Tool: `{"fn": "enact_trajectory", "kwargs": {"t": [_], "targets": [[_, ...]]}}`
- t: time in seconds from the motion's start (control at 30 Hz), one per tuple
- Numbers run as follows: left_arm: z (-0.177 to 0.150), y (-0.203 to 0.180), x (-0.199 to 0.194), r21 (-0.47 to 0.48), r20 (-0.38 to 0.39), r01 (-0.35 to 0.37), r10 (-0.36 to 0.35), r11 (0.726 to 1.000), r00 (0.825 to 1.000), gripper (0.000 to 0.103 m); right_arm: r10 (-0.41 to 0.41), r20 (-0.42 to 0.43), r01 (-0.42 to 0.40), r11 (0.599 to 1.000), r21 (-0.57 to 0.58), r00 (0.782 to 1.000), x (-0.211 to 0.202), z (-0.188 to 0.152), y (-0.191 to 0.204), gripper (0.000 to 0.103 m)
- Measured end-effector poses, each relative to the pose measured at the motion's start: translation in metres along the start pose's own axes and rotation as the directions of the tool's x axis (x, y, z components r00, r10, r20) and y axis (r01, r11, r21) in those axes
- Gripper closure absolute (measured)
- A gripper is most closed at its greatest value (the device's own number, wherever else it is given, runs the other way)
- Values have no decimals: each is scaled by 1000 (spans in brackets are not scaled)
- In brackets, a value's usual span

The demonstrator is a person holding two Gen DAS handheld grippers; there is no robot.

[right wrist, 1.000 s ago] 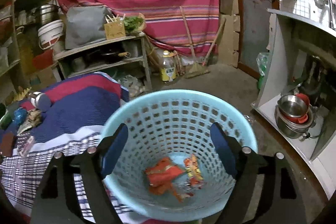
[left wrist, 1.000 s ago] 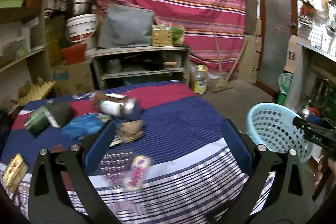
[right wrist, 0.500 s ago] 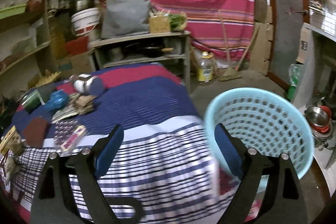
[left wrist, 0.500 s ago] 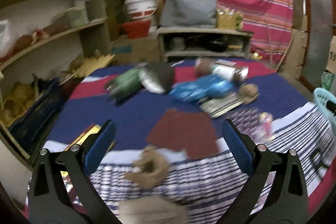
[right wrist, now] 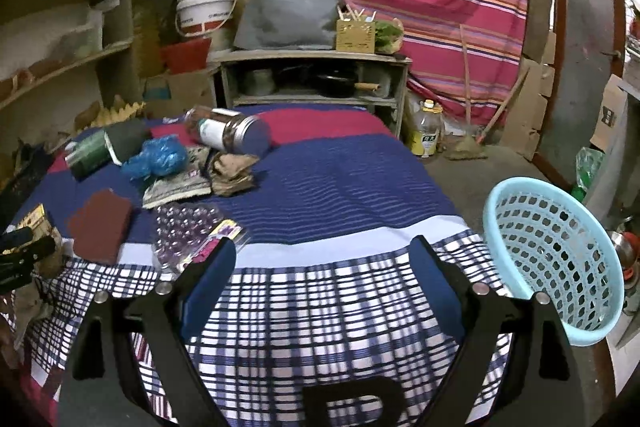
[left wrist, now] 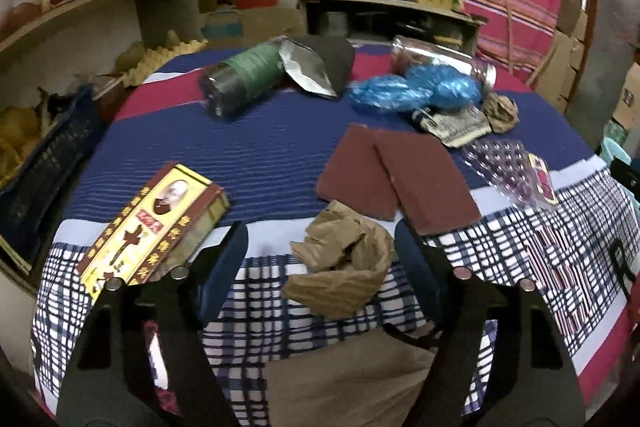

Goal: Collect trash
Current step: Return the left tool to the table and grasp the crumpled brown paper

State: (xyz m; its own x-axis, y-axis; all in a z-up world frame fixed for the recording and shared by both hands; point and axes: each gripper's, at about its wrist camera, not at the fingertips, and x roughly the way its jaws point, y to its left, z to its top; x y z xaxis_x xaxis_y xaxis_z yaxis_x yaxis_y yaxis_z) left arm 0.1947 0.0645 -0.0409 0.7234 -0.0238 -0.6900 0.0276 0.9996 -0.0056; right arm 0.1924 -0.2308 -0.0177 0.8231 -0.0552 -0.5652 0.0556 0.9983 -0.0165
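closing left gripper (left wrist: 320,259) around crumpled paper (left wrist: 340,267)

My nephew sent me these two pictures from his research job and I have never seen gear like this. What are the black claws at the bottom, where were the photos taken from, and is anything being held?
The claws are two hand-held grippers, one in each of a person's hands; no robot arm is involved. Each carries a wide-angle camera looking along its own fingers, so you get one picture per hand. The left gripper is closing its blue-padded fingers around a crumpled brown paper on the striped cloth, though the pads do not press on it yet. The right gripper is open and holds nothing. Also on the cloth: a yellow box, maroon sheets, a blue plastic bag and a green bottle. The light blue basket beside the table is probably where the trash goes.
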Motion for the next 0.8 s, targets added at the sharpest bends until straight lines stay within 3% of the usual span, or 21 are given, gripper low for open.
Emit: {"fn": "enact_trajectory", "kwargs": {"t": [0.07, 0.17, 0.3, 0.47, 0.8], "targets": [[0, -5, 0, 27, 0, 30, -30, 999, 1000, 53, 5, -10, -5, 1000, -7, 1000, 2, 0, 6, 16], [0, -11, -1, 59, 4, 30, -30, 998, 1000, 60, 12, -15, -13, 1000, -18, 1000, 2, 0, 15, 16], [0, -8, -10, 67, 34, 13, -16, 998, 999, 62, 28, -9, -28, 999, -46, 1000, -2, 6, 33, 16], [12, 22, -33, 9, 108, -5, 4, 1000, 994, 62, 57, -3, -57, 995, -78, 998, -6, 11, 61, 16], [31, 77, -64, -40, 223, -68, 75, 997, 972, 62, 140, -62, -147, 981, -127, 988, 12, 12, 138, 16]]}}
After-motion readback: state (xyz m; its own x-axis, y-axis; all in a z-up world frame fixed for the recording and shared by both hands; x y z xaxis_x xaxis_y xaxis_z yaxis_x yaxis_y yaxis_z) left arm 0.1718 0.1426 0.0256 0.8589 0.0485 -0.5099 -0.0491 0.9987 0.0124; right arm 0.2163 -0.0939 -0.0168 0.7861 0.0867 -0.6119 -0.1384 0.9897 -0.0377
